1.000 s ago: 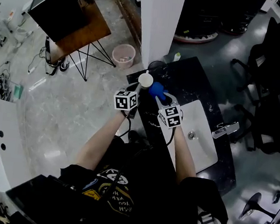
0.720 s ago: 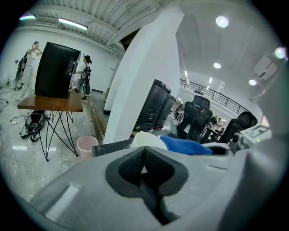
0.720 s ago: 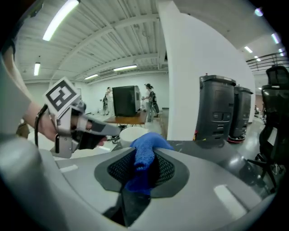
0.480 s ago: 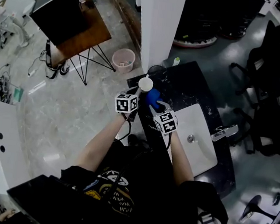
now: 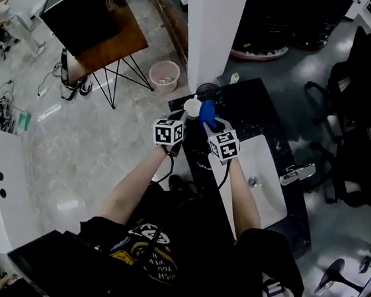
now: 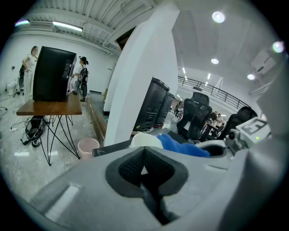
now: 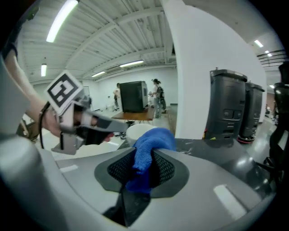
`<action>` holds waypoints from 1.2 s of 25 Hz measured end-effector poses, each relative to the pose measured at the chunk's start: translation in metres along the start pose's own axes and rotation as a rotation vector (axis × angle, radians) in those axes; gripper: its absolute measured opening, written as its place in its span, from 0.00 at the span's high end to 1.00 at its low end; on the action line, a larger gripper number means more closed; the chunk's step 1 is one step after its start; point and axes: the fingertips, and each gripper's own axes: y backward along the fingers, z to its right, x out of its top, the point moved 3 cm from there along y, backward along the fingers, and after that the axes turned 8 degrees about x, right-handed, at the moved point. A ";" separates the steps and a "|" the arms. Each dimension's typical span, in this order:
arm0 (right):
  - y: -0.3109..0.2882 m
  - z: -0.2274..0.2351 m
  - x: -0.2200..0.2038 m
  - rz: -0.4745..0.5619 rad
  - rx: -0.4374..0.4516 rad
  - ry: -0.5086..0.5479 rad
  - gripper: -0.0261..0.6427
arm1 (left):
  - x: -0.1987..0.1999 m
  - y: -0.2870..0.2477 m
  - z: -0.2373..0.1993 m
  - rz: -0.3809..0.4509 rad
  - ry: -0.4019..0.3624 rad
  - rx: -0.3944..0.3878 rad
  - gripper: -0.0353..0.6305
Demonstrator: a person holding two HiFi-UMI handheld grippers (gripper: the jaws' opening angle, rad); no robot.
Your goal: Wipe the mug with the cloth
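The white mug (image 5: 192,105) hangs above the far left corner of the black counter (image 5: 249,112). My left gripper (image 5: 184,115) is shut on its near side; the left gripper view shows the mug (image 6: 145,140) just beyond the closed pads of the left gripper (image 6: 143,168). A blue cloth (image 5: 207,112) is pressed against the mug's right side, and my right gripper (image 5: 212,123) is shut on it. In the right gripper view the cloth (image 7: 151,140) bunches between the pads of the right gripper (image 7: 143,169), with the mug (image 7: 135,131) behind it.
A white sink (image 5: 269,201) with a faucet (image 5: 299,172) is set in the counter to the right. A white pillar (image 5: 212,28) rises just beyond the mug. A pink bin (image 5: 163,73) and a wooden table (image 5: 111,39) stand on the floor at the left, office chairs (image 5: 369,59) at the right.
The right gripper drew the cloth back toward me, then pushed it forward again along the mug's right side. The left gripper kept the mug almost still.
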 end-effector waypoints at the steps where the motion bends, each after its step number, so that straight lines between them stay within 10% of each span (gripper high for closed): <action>1: 0.001 -0.014 -0.008 -0.024 0.057 0.017 0.82 | 0.000 -0.001 0.002 -0.003 -0.004 -0.008 0.94; 5: 0.010 -0.038 -0.023 -0.041 0.164 0.045 0.82 | -0.001 -0.001 0.000 -0.007 -0.005 -0.013 0.94; 11: 0.021 0.034 0.010 0.078 -0.111 -0.093 0.82 | -0.003 -0.001 0.002 -0.013 0.002 -0.018 0.94; 16: 0.005 -0.030 -0.018 -0.089 0.165 0.041 0.82 | -0.004 0.000 0.005 -0.011 -0.004 -0.020 0.94; 20: 0.012 -0.062 -0.024 -0.010 0.349 0.005 0.82 | -0.003 0.000 0.003 -0.007 -0.014 -0.022 0.94; 27: 0.045 0.044 0.020 0.225 -0.035 -0.234 0.83 | 0.006 0.004 -0.007 0.015 0.002 -0.009 0.94; 30: 0.030 0.043 0.024 0.161 -0.060 -0.167 0.83 | 0.007 0.001 -0.006 0.011 0.005 -0.009 0.94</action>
